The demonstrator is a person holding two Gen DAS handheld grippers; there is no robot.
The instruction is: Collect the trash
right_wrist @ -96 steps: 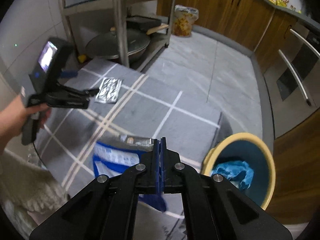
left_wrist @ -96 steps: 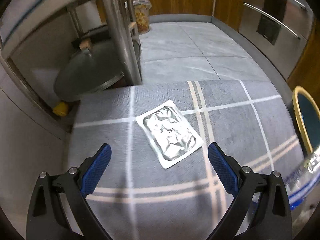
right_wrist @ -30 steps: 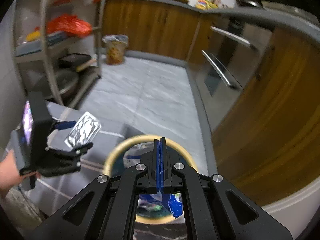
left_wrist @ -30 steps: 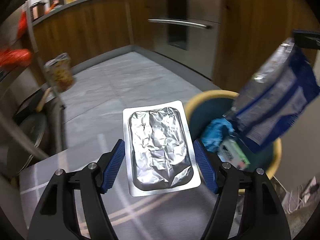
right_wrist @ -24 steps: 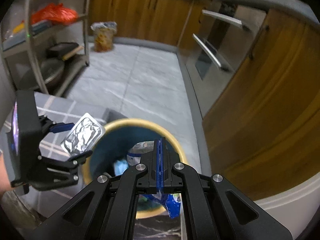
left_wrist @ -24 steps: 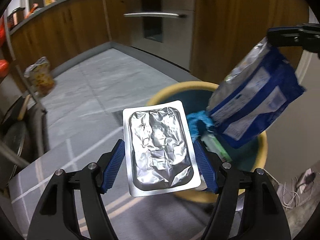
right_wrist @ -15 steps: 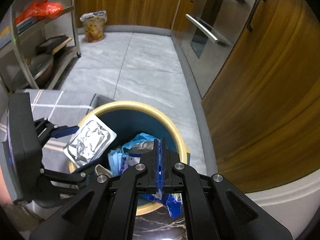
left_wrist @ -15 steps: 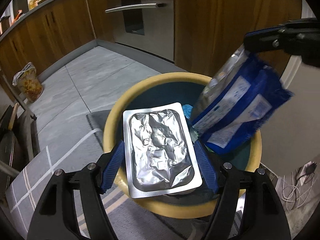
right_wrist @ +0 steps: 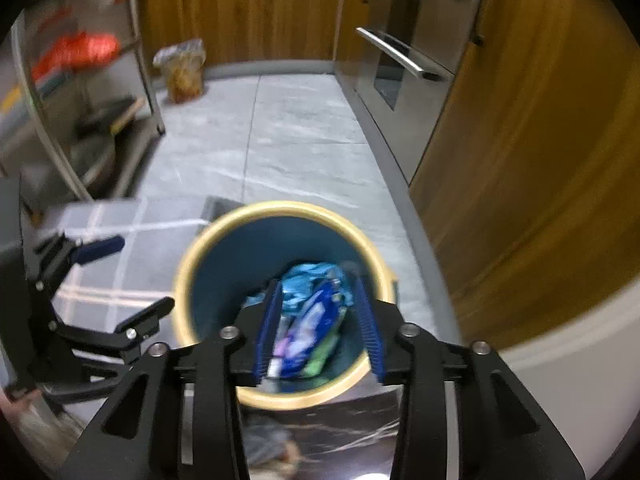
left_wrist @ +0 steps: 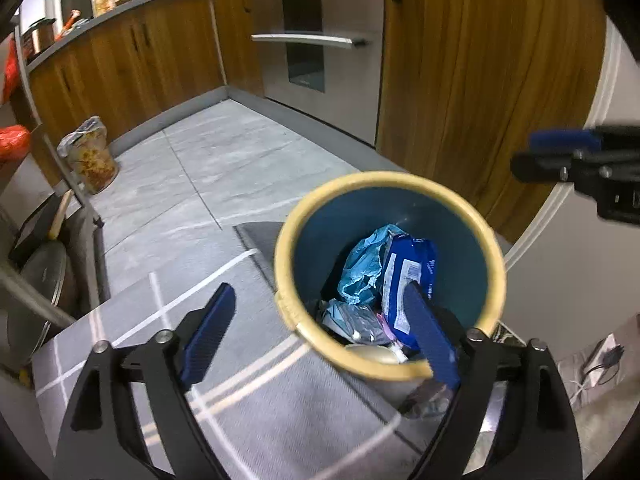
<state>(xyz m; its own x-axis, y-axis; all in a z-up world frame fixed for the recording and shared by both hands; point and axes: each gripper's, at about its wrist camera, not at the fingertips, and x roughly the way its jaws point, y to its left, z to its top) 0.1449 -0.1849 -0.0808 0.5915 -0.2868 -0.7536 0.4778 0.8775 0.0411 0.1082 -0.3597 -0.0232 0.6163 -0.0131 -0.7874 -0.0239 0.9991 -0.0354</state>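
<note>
Both the left gripper (left_wrist: 320,320) and right gripper (right_wrist: 318,328) have just been opening and now gape with nothing between their jaws, above the round yellow-rimmed teal bin (left_wrist: 472,232). The blue-and-white foil snack bag (left_wrist: 408,276) lies inside it beside a crumpled light-blue plastic bag (left_wrist: 362,264).

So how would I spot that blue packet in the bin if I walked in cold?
Find the round teal bin with the yellow rim on the floor by the wooden cabinets. Inside, the dark blue plastic packet with a white label stands on end beside a crumpled pale blue bag; only the packet carries printing.
</note>
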